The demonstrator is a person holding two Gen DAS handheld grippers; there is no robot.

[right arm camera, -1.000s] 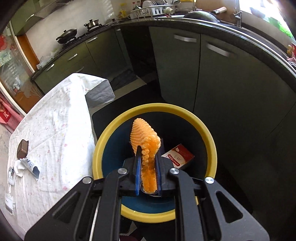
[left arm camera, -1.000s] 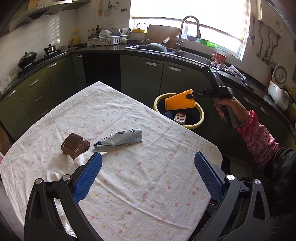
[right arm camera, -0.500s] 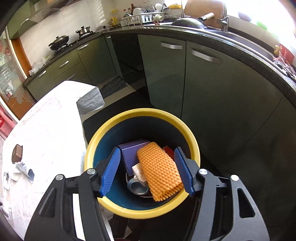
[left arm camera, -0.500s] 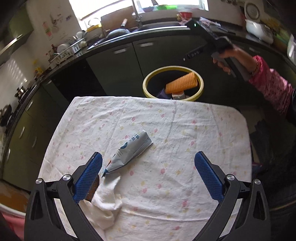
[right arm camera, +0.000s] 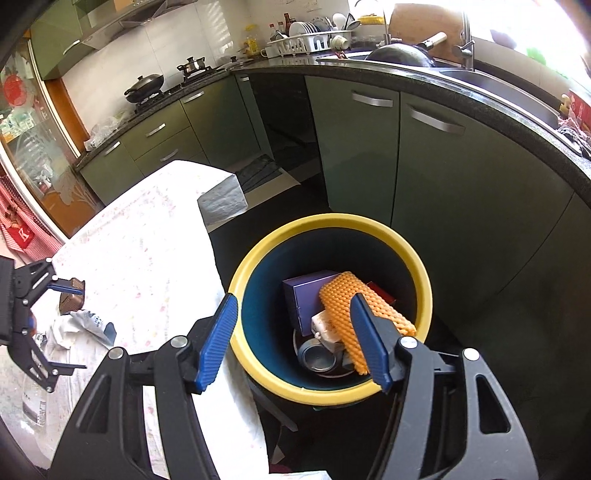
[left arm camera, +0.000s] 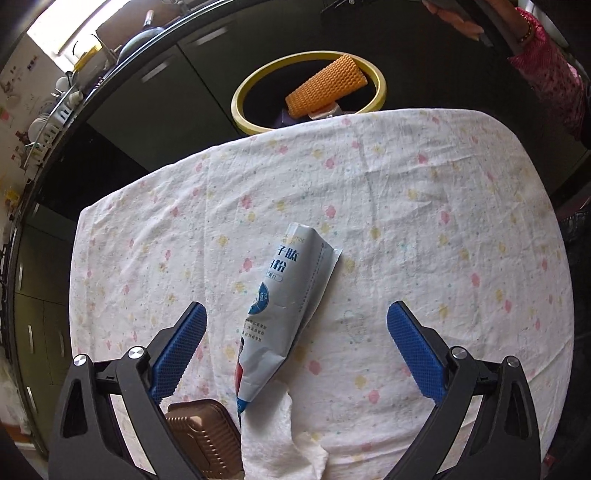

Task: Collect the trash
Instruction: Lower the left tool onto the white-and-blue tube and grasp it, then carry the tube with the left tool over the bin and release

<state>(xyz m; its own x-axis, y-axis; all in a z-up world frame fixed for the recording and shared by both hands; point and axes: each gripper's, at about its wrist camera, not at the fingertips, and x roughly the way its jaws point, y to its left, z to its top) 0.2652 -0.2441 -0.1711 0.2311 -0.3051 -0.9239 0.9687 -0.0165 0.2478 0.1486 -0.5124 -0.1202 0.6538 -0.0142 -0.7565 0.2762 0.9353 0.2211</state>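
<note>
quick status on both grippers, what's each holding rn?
Left gripper: open, empty, above the pouch on the table.
Right gripper: jaws opening, nothing between them; orange foam sleeve lies in the bin.

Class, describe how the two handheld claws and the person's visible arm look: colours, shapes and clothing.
Each claw, left claw and right claw, has a black frame with triangular cut-outs and silver bolts, ending in two blue ribbed fingers. The person's arm wears a pink patterned sleeve and a beaded bracelet.
</note>
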